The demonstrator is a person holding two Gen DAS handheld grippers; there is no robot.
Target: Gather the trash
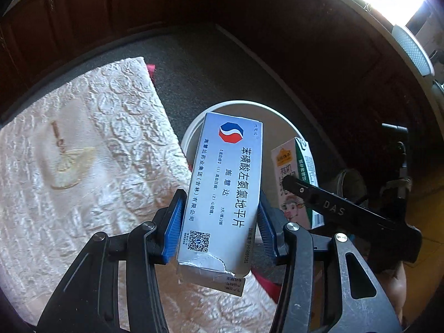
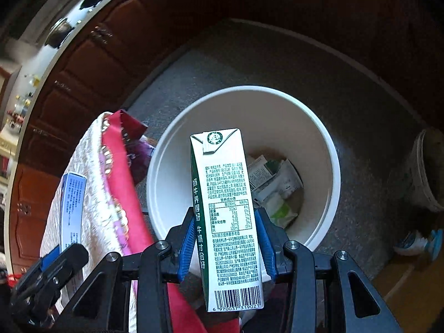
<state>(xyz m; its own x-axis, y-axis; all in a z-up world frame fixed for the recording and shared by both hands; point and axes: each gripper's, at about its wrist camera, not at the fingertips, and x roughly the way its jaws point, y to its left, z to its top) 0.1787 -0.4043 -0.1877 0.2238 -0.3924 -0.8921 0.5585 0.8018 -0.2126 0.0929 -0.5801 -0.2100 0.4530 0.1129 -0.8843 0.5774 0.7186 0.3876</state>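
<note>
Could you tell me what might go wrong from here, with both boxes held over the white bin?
1. The medicine box hangs over the bin's near rim, beside the quilted cover; released now, it might land outside.
2. The left gripper and right gripper sit close, so the milk carton could knock the other box.

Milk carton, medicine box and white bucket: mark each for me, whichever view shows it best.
milk carton (image 2: 230,216), right wrist view, on its printed nutrition panel.
medicine box (image 1: 224,188), left wrist view, on its silver front face with the lettering.
white bucket (image 2: 330,155), right wrist view, on its right rim.
</note>
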